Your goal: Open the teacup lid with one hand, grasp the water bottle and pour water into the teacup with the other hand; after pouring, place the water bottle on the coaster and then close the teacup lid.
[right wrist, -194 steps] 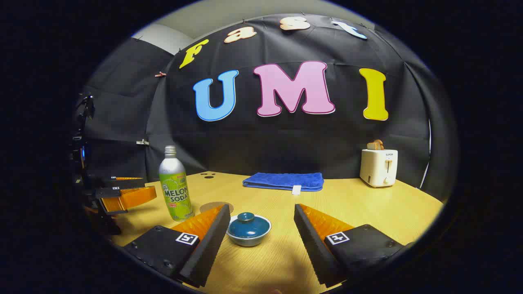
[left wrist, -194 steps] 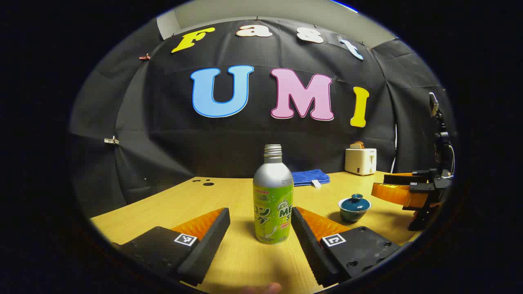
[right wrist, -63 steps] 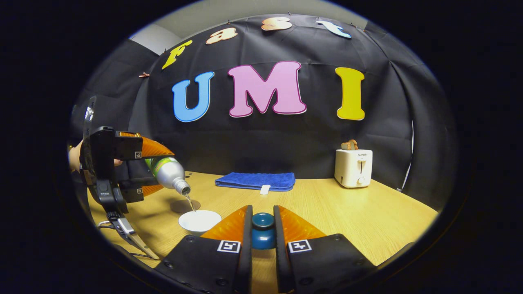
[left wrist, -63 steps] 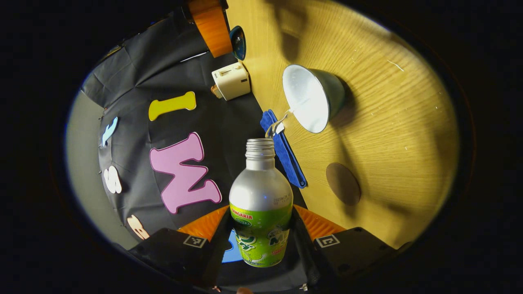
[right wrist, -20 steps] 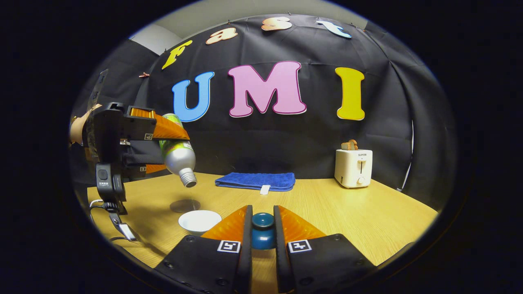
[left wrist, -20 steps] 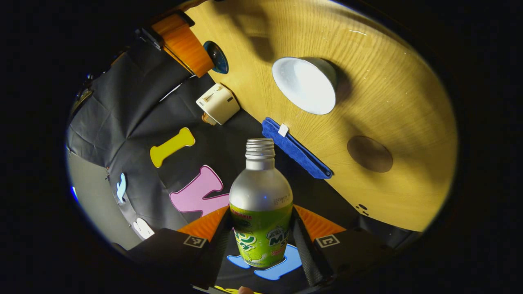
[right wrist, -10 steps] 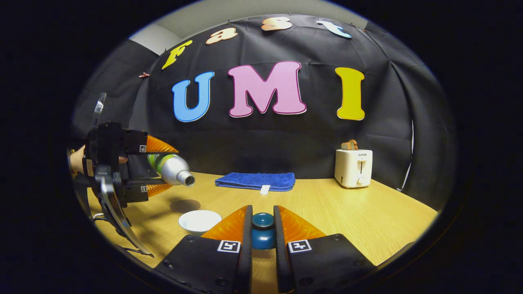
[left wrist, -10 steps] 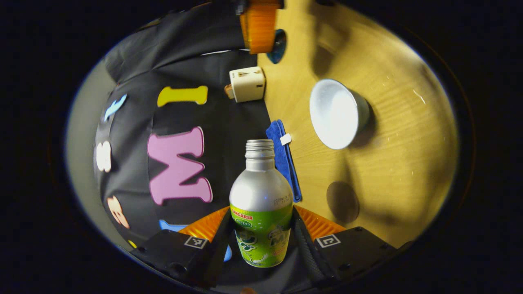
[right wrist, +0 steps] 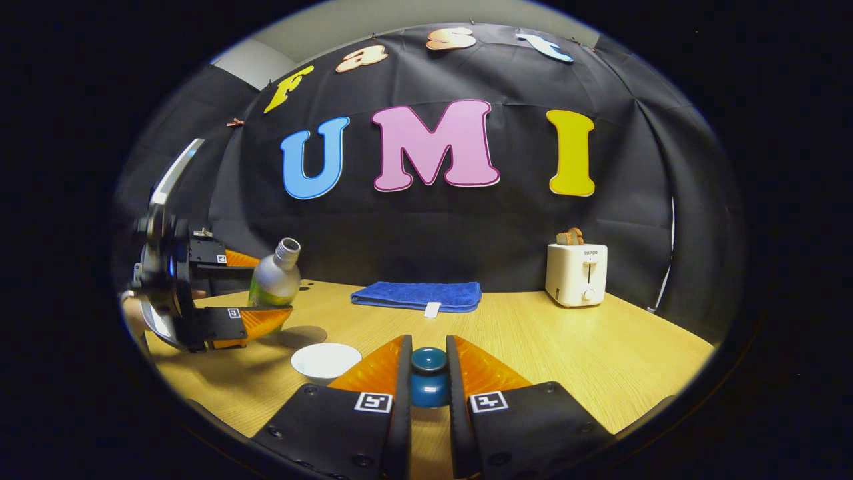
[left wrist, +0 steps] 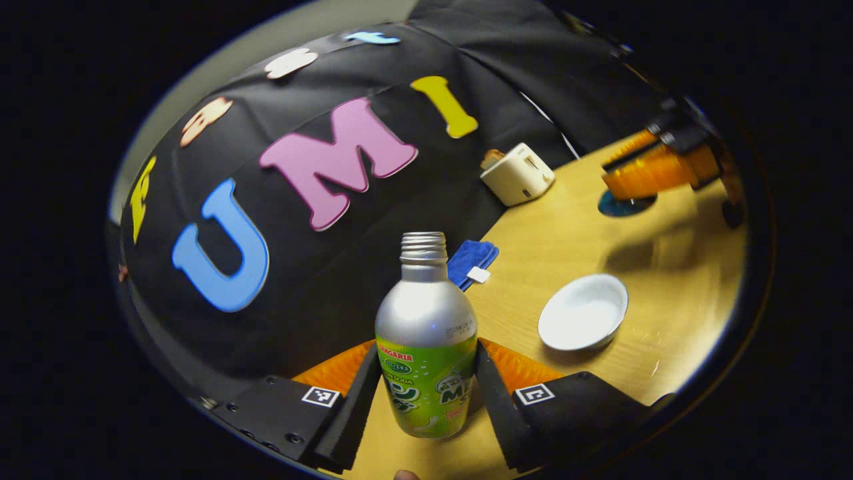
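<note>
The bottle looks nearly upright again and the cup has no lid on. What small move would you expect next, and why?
Probably the left gripper lowers the water bottle onto the coaster on the table just below it. The bottle is tilted only slightly, away from the open teacup, while the right gripper holds the lid clear.

1. The water bottle (left wrist: 426,347), silver above a green label, uncapped, stands at bottom centre of the left gripper view; in the right gripper view it leans at middle left (right wrist: 274,277)
2. The teacup (left wrist: 583,312), white inside, lidless, sits at lower right; at lower left in the right gripper view (right wrist: 325,360)
3. The teal lid (right wrist: 428,380) sits at bottom centre
4. The coaster (right wrist: 301,335) lies just beyond the teacup
</note>
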